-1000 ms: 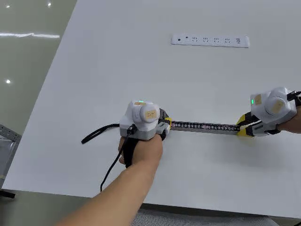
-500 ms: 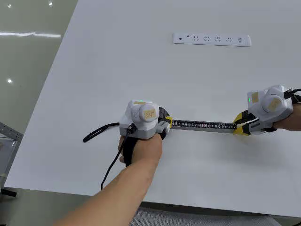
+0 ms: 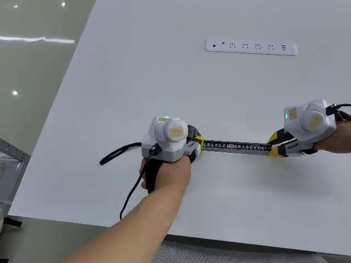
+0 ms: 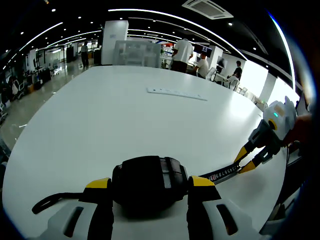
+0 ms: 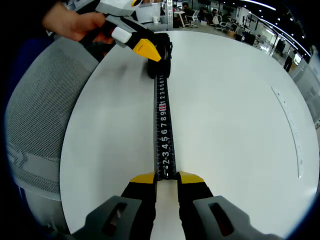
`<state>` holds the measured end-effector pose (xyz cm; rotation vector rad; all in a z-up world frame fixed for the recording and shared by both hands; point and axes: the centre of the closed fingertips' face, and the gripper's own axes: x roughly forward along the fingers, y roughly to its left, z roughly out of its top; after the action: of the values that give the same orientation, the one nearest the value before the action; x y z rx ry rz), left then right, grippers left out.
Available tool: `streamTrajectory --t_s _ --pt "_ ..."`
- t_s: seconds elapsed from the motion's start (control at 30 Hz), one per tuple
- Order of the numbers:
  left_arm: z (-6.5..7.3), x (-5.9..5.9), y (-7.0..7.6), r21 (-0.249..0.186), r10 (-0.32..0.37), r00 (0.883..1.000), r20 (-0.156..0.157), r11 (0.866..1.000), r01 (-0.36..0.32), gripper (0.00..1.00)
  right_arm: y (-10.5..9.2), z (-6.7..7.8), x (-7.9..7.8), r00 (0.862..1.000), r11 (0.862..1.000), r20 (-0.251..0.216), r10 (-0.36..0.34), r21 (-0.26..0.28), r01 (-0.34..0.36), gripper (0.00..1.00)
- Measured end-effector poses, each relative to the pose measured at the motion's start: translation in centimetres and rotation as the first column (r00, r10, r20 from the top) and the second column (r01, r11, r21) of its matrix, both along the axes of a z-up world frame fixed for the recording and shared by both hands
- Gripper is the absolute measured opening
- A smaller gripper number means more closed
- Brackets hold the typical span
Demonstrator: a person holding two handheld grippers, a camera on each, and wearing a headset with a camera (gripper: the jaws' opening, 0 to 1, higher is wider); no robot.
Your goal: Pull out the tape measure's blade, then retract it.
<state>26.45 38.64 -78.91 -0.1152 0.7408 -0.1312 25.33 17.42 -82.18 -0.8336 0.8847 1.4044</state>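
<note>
L gripper (image 3: 193,147) jaws clamp the tape measure case (image 4: 149,182), at 6 o'clock on the surface (image 3: 164,71) in head view. Its wrist strap (image 3: 118,153) trails to 9 o'clock. From the case the blade (image 3: 236,146) runs flat toward 3 o'clock, tip pinched in the R gripper (image 3: 274,149) jaws. Power strip (image 3: 251,47) sits well apart at 1 o'clock.

Risks, imo:
- Thin tip slips from R jaws, so spring whips blade back uncontrolled.
- Off-axis feed kinks blade at case mouth.
- Skewed pull twists case in L jaws.

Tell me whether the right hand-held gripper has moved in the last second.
Yes. Against the power strip, the right hand-held gripper has shifted left toward the tape measure case, shortening the exposed blade.
</note>
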Motion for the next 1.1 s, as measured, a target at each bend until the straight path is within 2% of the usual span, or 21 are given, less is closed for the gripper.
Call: streamTrajectory --t_s 1.1 --pt "0.0 0.0 0.1 -0.018 0.001 1.0 -0.002 1.0 -0.002 0.55 4.2 0.0 0.1 1.0 0.999 -0.01 0.02 0.042 -0.02 0.12"
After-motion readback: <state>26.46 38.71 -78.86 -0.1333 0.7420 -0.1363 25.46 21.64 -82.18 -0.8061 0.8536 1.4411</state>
